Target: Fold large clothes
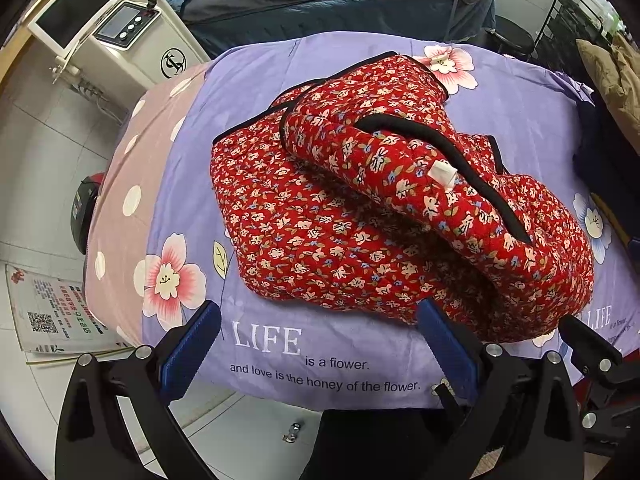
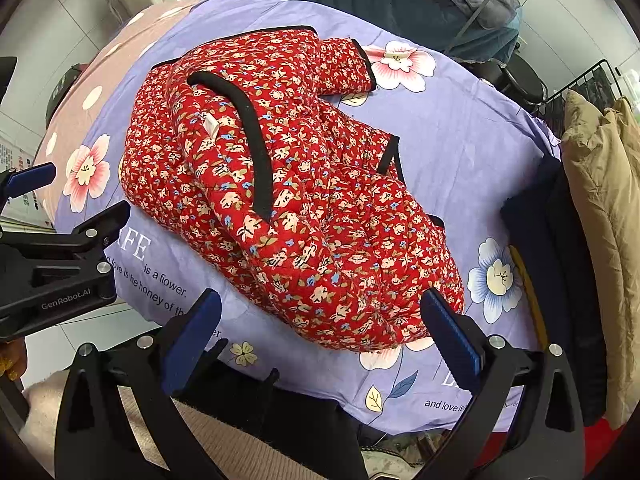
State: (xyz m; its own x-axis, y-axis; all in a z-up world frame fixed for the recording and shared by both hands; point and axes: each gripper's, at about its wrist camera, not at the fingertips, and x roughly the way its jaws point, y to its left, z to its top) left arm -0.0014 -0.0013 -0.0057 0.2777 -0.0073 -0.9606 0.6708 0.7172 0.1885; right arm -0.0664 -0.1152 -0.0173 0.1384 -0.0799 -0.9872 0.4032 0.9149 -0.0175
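Across the middle of both frames, the red floral padded jacket [image 1: 360, 208] lies bundled on the lilac flowered sheet [image 1: 320, 364], sleeves drawn over the body, black trim and a white tag on top. The fold looks mostly done, though lumpy; squaring may remain. The left gripper [image 1: 320, 336] and right gripper [image 2: 320, 328] hover with jaws spread, holding nothing.

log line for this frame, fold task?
phase: between grasps | left gripper: open, empty, near jacket's front edge | right gripper: open, empty | red floral jacket: bundled, partly folded on purple sheet
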